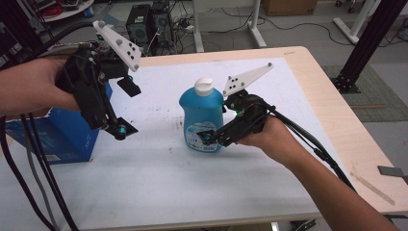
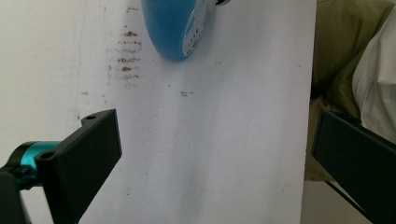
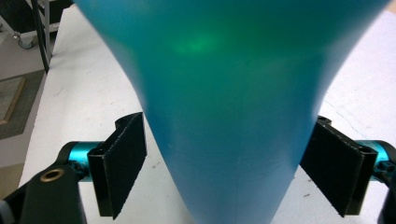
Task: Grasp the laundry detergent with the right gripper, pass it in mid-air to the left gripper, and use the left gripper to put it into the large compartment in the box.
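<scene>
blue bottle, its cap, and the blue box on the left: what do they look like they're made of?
Blue bottle: looks like plastic, smooth and semi-glossy; in the right gripper view its wall shows a soft green reflection and faint translucency.
Cap: probably white plastic, opaque; finish too small to judge.
Blue box: likely printed cardboard, with flat faces, sharp edges and a matte look.
</scene>
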Demonstrator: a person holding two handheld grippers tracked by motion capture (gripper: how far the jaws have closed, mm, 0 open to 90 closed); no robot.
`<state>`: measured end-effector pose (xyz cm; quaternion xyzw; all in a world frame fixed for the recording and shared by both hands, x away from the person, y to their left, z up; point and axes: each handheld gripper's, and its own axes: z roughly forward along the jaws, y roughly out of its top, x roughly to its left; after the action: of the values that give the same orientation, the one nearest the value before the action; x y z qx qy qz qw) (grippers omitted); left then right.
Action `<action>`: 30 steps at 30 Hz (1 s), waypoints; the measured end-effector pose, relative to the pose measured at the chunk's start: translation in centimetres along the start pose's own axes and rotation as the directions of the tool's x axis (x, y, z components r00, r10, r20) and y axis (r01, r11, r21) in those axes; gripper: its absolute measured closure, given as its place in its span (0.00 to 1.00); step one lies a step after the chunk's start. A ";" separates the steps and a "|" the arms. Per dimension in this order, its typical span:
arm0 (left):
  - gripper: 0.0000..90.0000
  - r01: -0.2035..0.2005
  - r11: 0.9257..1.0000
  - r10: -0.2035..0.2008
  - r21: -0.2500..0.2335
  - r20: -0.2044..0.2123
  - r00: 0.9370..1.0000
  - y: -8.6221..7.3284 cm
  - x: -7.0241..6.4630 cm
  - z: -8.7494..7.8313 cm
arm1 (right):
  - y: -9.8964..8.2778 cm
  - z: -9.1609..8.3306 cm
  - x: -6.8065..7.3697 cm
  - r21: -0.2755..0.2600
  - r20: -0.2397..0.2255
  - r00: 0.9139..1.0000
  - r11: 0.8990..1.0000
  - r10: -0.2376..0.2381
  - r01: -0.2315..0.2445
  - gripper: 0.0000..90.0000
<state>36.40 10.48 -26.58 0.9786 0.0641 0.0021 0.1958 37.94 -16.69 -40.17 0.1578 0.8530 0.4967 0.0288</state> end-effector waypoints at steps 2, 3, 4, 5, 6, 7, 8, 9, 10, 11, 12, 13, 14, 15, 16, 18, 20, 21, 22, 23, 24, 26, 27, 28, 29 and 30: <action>0.02 0.001 1.000 -0.001 -0.002 -0.001 1.000 0.0 0.0 0.0 | 0.0 0.0 0.1 -0.011 -0.012 1.000 1.000 -0.008 0.008 0.27; 0.02 0.002 1.000 -0.002 -0.002 -0.001 1.000 0.0 0.0 0.0 | 0.0 0.1 0.1 -0.012 -0.012 1.000 1.000 -0.009 0.008 0.27; 0.02 0.002 1.000 -0.002 -0.001 0.000 1.000 -0.1 0.0 0.0 | -0.1 0.2 0.1 -0.013 -0.015 1.000 1.000 -0.008 0.008 0.27; 0.02 0.003 1.000 -0.003 0.000 0.000 1.000 -0.1 0.0 0.0 | -0.1 0.3 0.1 -0.012 -0.018 1.000 1.000 -0.010 0.010 0.29; 0.02 0.003 1.000 -0.003 0.000 0.000 1.000 -0.1 0.0 0.0 | -0.1 0.3 0.1 -0.012 -0.018 1.000 1.000 -0.010 0.010 0.29; 0.02 0.002 1.000 -0.002 0.001 0.000 1.000 -0.1 0.0 0.0 | -0.2 0.4 0.1 -0.013 -0.022 1.000 1.000 -0.013 0.012 0.29; 0.02 0.004 1.000 -0.004 0.000 0.001 1.000 -0.1 0.0 0.0 | -0.3 0.5 0.1 -0.014 -0.019 1.000 1.000 -0.012 0.012 0.30; 0.02 0.003 1.000 -0.003 0.001 0.003 1.000 -0.1 0.0 0.0 | -0.3 0.5 0.1 -0.016 -0.019 1.000 1.000 -0.008 0.008 0.30; 0.02 0.005 1.000 -0.005 0.001 0.002 1.000 -0.2 0.0 0.0 | -0.3 0.5 0.0 -0.019 -0.020 1.000 1.000 -0.011 0.011 0.31; 0.02 0.007 1.000 -0.007 0.001 0.001 1.000 -0.2 0.0 0.0 | -0.3 0.5 0.0 -0.024 -0.021 1.000 1.000 -0.012 0.011 0.33; 0.02 0.006 1.000 -0.006 0.002 0.000 1.000 -0.2 0.1 0.0 | -0.3 0.5 -0.1 -0.027 -0.017 1.000 1.000 -0.011 0.010 0.34; 0.02 0.008 1.000 -0.008 -0.001 0.000 1.000 -0.2 0.1 0.0 | -0.4 0.5 -0.1 -0.030 -0.014 1.000 1.000 -0.007 0.007 0.34; 0.02 0.010 1.000 -0.010 -0.001 -0.001 1.000 -0.2 0.1 0.0 | -0.4 0.6 -0.2 -0.035 -0.011 1.000 0.999 -0.011 0.011 0.34; 0.02 0.010 1.000 -0.010 -0.002 0.000 1.000 -0.1 0.1 0.1 | -0.4 0.6 -0.3 -0.040 -0.009 1.000 0.999 -0.010 0.010 0.34; 0.02 0.008 1.000 -0.008 -0.001 0.000 1.000 -0.1 0.2 0.1 | -0.4 0.7 -0.3 -0.047 -0.011 1.000 0.999 -0.007 0.006 0.35; 0.02 0.008 1.000 -0.008 -0.001 0.002 1.000 -0.1 0.2 0.1 | -0.5 0.8 -0.4 -0.056 -0.009 1.000 0.998 -0.020 0.019 0.38; 0.02 0.008 1.000 -0.008 0.000 0.003 1.000 -0.1 0.2 0.1 | -0.5 0.8 -0.3 -0.057 -0.008 0.999 0.998 -0.035 0.034 0.42; 0.02 0.007 1.000 -0.007 0.001 0.003 1.000 -0.1 0.3 0.1 | -0.6 0.8 -0.2 -0.057 -0.005 0.999 0.998 -0.039 0.038 0.42; 0.02 0.006 1.000 -0.006 0.001 0.002 1.000 -0.1 0.3 0.1 | -0.6 0.8 -0.2 -0.060 -0.001 0.999 0.997 -0.045 0.045 0.44; 0.02 0.009 1.000 -0.009 0.000 0.000 1.000 -0.1 0.3 0.2 | -0.6 0.8 -0.2 -0.064 0.005 0.999 0.997 -0.052 0.052 0.45; 0.02 0.010 1.000 -0.010 -0.001 0.001 1.000 -0.1 0.3 0.2 | -0.6 0.8 -0.2 -0.066 0.011 0.998 0.996 -0.062 0.063 0.47; 0.02 0.011 1.000 -0.011 -0.003 -0.001 1.000 -0.2 0.4 0.2 | -0.6 0.8 -0.1 -0.069 0.017 0.997 0.994 -0.078 0.079 0.48; 0.02 0.014 1.000 -0.014 -0.005 -0.001 1.000 -0.2 0.4 0.2 | -0.7 0.8 -0.1 -0.073 0.017 0.997 0.994 -0.079 0.080 0.49; 0.02 0.015 1.000 -0.015 -0.004 -0.003 1.000 -0.2 0.4 0.2 | -0.7 0.8 -0.2 -0.079 0.018 0.996 0.993 -0.083 0.084 0.49; 0.02 0.015 1.000 -0.015 -0.003 -0.003 1.000 -0.2 0.5 0.2 | -0.8 0.8 -0.2 -0.082 0.015 0.997 0.993 -0.079 0.080 0.49; 0.02 0.015 1.000 -0.015 -0.003 -0.002 1.000 -0.2 0.5 0.2 | -0.8 0.8 -0.2 -0.087 0.016 0.997 0.993 -0.079 0.081 0.50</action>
<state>36.88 10.64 -26.86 0.9778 0.0713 0.0016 0.1970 38.09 -16.47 -41.32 0.1252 0.8357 0.5312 0.0610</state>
